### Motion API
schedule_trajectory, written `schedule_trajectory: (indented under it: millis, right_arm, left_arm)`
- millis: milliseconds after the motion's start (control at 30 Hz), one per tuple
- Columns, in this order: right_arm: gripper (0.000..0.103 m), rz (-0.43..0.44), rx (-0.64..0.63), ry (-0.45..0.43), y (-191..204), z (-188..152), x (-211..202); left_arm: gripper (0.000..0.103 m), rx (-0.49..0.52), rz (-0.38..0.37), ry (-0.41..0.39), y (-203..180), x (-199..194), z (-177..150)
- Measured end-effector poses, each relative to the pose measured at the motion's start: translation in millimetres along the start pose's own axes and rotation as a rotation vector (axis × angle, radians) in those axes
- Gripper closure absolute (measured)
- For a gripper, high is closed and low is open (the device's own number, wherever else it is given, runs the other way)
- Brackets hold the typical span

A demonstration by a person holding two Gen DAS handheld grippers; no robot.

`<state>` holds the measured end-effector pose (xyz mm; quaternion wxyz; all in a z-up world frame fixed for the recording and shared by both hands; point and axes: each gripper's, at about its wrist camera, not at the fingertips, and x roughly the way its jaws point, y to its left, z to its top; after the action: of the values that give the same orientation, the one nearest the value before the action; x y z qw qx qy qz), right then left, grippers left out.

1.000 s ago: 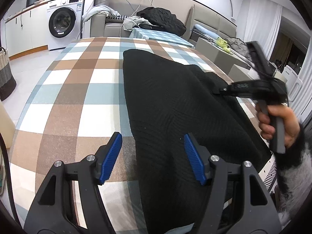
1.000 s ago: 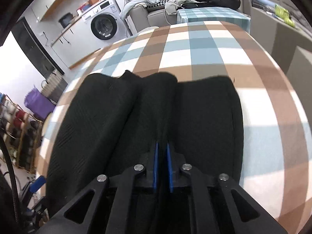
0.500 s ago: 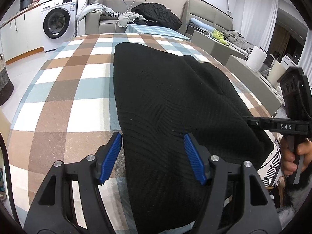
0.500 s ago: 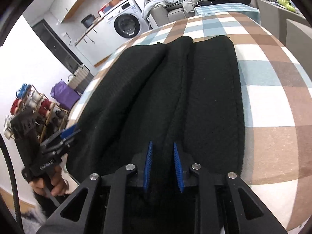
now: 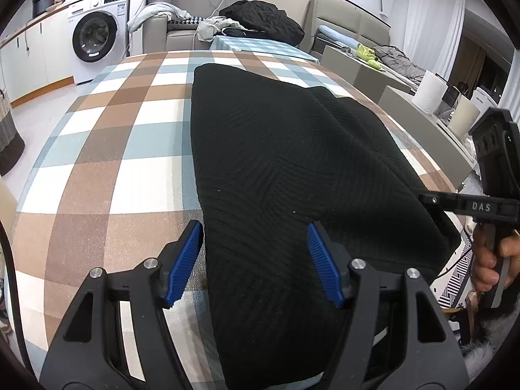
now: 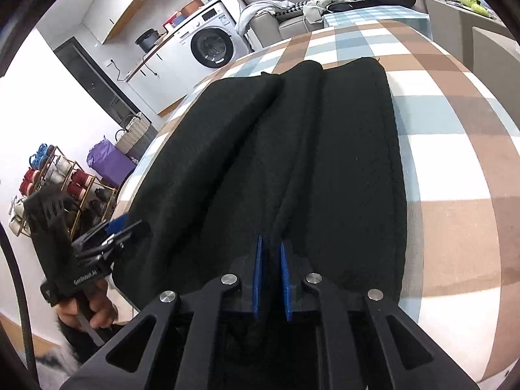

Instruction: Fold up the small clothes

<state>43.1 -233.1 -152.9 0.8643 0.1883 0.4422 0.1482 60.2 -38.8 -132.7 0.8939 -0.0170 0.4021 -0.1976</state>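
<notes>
A black knit garment (image 5: 276,162) lies lengthwise on the checked table (image 5: 113,162), folded into long ridges (image 6: 325,162). My left gripper (image 5: 255,260) is open, its blue pads (image 5: 185,260) straddling the garment's near left edge without pressing it. My right gripper (image 6: 270,256) is at the near end of the middle ridge. Its jaws are closing to a narrow gap with the black fold pinched between them. From the left wrist, the right gripper (image 5: 432,200) meets the garment's right edge, held by a hand. The right wrist view catches the left gripper (image 6: 126,224) at the lower left corner.
The checked table (image 6: 455,162) shows bare cloth on both sides of the garment. Beyond it stand a washing machine (image 5: 94,37) and a sofa piled with clothes (image 5: 260,22). A rack of spools (image 6: 48,178) and a purple bag (image 6: 110,162) sit on the floor.
My right gripper has drawn back along the garment toward its near end; its jaws parted slightly, then narrowed again on the fold. The left gripper has stayed put and open.
</notes>
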Motion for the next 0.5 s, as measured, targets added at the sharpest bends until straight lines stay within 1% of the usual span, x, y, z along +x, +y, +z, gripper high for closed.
schedule_trajectory:
  millis: [33,233,267,300,367,433,500]
  right_arm:
    - [0.088,0.004,0.004,0.003,-0.8,2.3,2.5]
    - [0.088,0.003,0.049,-0.025,-8.3,28.9,21.4]
    - [0.090,-0.012,0.037,-0.032,-6.3,30.3,20.9]
    - [0.098,-0.035,0.006,-0.043,-1.0,32.1,20.2]
    - [0.099,-0.036,-0.040,-0.083,8.8,33.2,8.5]
    - [0.099,-0.033,-0.084,-0.159,20.2,32.9,-18.9]
    - [0.099,-0.071,-0.102,-0.198,22.9,28.5,-39.3]
  left_arm:
    - [0.039,-0.002,-0.001,0.001,0.8,0.7,0.2]
    - [0.039,-0.003,0.001,0.001,2.1,1.7,0.5]
    - [0.039,-0.003,0.002,-0.001,2.2,1.1,0.7]
    - [0.039,-0.006,0.000,-0.005,2.4,0.1,0.9]
    - [0.039,-0.013,-0.012,-0.011,3.0,-3.0,1.2]
    - [0.039,-0.026,-0.021,-0.018,4.6,-5.9,2.5]
    - [0.039,-0.026,-0.025,-0.019,4.7,-6.5,3.1]
